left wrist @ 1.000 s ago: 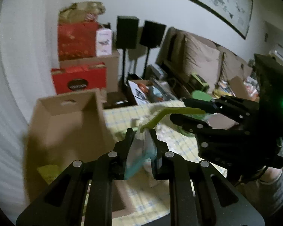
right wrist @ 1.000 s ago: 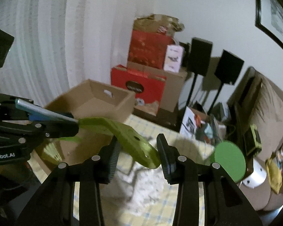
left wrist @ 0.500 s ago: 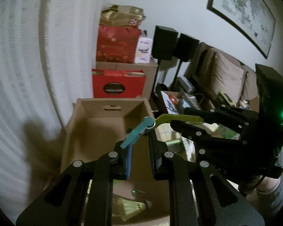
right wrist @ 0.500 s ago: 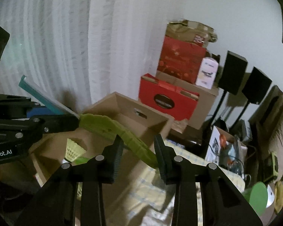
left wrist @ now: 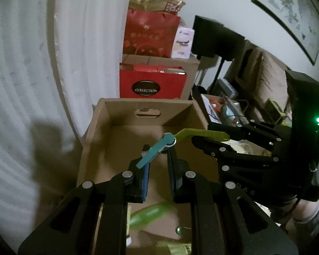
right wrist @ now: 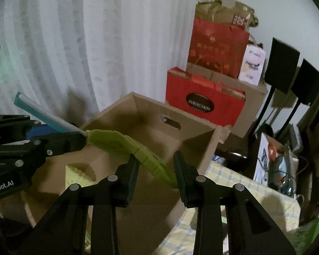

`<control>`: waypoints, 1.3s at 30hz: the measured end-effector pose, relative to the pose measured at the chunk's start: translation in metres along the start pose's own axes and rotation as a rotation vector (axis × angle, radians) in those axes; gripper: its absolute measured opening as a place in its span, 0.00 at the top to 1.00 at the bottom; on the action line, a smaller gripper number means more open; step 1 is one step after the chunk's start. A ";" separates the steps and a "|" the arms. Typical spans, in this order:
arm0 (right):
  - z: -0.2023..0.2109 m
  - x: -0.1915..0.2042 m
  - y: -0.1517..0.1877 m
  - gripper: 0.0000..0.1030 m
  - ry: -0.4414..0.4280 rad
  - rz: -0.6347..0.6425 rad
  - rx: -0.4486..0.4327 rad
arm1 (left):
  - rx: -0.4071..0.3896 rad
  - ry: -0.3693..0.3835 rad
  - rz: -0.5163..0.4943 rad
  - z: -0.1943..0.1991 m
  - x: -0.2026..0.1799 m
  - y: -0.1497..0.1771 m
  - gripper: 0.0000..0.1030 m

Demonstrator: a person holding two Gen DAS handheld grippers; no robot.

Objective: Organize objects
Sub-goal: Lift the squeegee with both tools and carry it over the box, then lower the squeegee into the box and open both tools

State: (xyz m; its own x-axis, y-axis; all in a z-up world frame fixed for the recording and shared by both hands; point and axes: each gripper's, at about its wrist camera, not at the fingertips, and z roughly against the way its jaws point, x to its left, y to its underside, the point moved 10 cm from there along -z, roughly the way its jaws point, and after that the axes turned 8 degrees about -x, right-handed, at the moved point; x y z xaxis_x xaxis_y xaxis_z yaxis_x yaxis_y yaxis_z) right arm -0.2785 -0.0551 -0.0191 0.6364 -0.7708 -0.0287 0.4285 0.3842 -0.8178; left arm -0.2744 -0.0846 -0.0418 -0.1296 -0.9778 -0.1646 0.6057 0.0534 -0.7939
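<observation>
left gripper [left wrist: 157, 165]: one, jaws spread apart with a clear gap; the teal blade lies loose across the left finger, not pinched.
right gripper [right wrist: 155, 170]: one, jaws parted; the green handle touches the inner face of the right finger only, with a gap to the left finger, so i cannot tell whether it is gripped.
folding tool with lime-green ribbed plastic handle and teal-and-white flat blade [right wrist: 125, 144]: one, spanning from the right gripper to the left gripper; its round pivot sits just above the left gripper's fingertips, over the box.
open brown cardboard box with a cut-out hand slot [left wrist: 146, 106]: one, directly below and ahead of both grippers; top open, four upright walls, far wall carrying the slot.
box contents: a blurred green item [left wrist: 151, 214] below the left gripper, and a pale yellow ribbed piece [right wrist: 78, 174] left of the right gripper; what they are i cannot tell.
edges: white curtain [left wrist: 32, 85] just left of the box; yellow checked cloth [right wrist: 244, 193] to the right of it.
red paper bags [left wrist: 152, 85]: two, stacked beyond the box's far wall.
black speakers on stands [right wrist: 285, 61]: two, far right.
</observation>
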 end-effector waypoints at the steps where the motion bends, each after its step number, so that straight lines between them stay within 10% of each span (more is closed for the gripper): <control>1: -0.007 -0.001 0.000 0.68 0.003 -0.001 0.001 | 0.002 -0.001 0.002 -0.005 0.003 -0.001 0.86; 17: -0.065 -0.012 -0.021 0.68 0.034 -0.010 -0.018 | -0.041 -0.036 -0.040 -0.044 0.031 -0.018 0.86; 27: -0.056 0.002 0.015 0.62 -0.005 0.003 0.093 | 0.161 0.063 0.048 -0.042 0.033 0.038 0.73; 33: -0.058 0.024 0.038 0.58 -0.002 0.066 0.179 | 0.284 -0.056 0.055 -0.052 0.060 0.065 0.69; 39: -0.055 0.036 0.049 0.54 0.000 0.096 0.208 | 0.253 -0.018 0.104 -0.031 0.064 0.073 0.54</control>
State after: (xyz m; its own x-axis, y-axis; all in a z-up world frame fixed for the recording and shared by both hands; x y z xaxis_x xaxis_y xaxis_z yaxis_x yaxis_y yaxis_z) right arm -0.2701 -0.0920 -0.0922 0.6809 -0.7254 -0.1005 0.4891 0.5525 -0.6749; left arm -0.2627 -0.1369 -0.1280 -0.0445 -0.9732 -0.2254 0.7920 0.1031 -0.6017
